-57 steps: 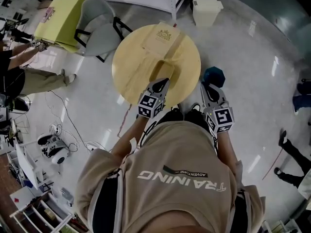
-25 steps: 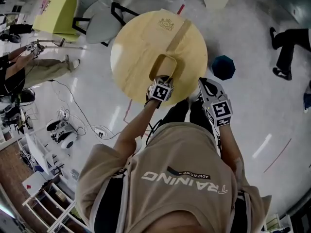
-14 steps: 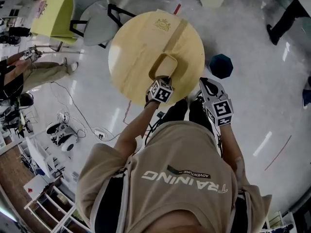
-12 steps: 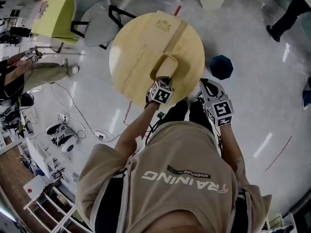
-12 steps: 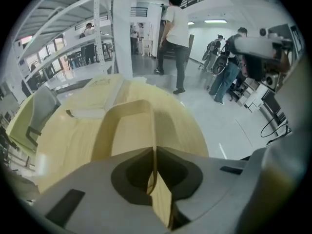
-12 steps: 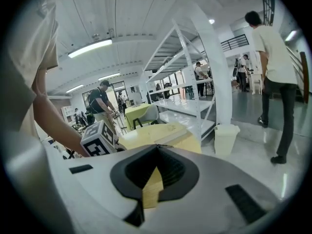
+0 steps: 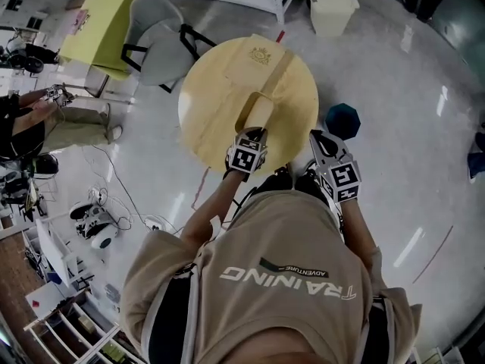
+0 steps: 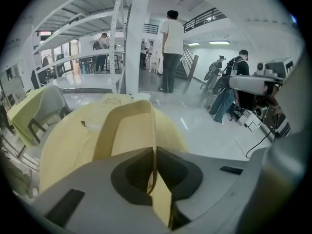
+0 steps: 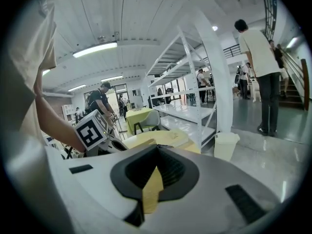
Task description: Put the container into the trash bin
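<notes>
We are now pinching the near wall of the container [image 7: 259,112] with the left gripper [image 7: 253,133]. A couple of seconds ago that gripper was only reaching toward it across the round table [image 7: 216,82]. Over the last half second the container is showing narrower in the head view, so we are judging that it is tipping up off the wood. In the left gripper view the jaws are pressing together on the thin yellow wall, and the rest of the container [image 8: 127,130] is stretching away from them over the table. We are taking this to mean the grasp is made and the carry is what is left. The right gripper [image 7: 320,139] is hanging at the table's lower right edge, its jaws together on nothing of the task. A pale strip [image 9: 152,189] is showing in their seam, and we are not able to tell whether it belongs to the jaw. The white bin [image 7: 332,10] is standing on the floor at the upper right of the frame, well apart from the container and beyond the table's far side. A dark blue-green thing [image 7: 342,120] is sitting just right of the table.
</notes>
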`<state>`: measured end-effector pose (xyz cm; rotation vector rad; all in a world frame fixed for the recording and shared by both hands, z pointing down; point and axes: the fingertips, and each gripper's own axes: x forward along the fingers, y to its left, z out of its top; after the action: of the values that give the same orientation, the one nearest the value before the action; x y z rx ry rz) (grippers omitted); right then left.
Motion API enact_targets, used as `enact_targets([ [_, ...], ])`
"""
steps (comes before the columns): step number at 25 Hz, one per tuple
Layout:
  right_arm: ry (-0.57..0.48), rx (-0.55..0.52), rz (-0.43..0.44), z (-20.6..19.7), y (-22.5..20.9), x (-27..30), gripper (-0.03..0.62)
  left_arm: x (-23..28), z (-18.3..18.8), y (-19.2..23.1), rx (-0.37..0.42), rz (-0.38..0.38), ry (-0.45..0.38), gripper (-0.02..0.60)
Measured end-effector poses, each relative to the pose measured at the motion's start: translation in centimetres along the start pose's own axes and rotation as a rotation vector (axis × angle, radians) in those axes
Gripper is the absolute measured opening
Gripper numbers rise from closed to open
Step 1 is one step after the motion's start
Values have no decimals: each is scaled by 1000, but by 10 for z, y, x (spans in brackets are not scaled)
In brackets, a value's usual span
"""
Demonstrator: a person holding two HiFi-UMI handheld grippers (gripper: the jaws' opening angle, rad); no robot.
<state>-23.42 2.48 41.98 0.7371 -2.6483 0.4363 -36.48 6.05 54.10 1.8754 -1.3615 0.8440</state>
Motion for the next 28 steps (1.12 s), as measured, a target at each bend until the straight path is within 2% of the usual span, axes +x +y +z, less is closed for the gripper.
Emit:
enact_targets([
  [5,-24,-17,-13,12,8,-6,-2,-25,18,-3,1,-4,-72,18],
  [15,-61,-28,-101,26,12,-24,-2,-48,51,-9,74,-39,-162,18],
  [28,-68,45,-281,6,4,-64,-2,-33,63,-38,200,-154,-167,18],
])
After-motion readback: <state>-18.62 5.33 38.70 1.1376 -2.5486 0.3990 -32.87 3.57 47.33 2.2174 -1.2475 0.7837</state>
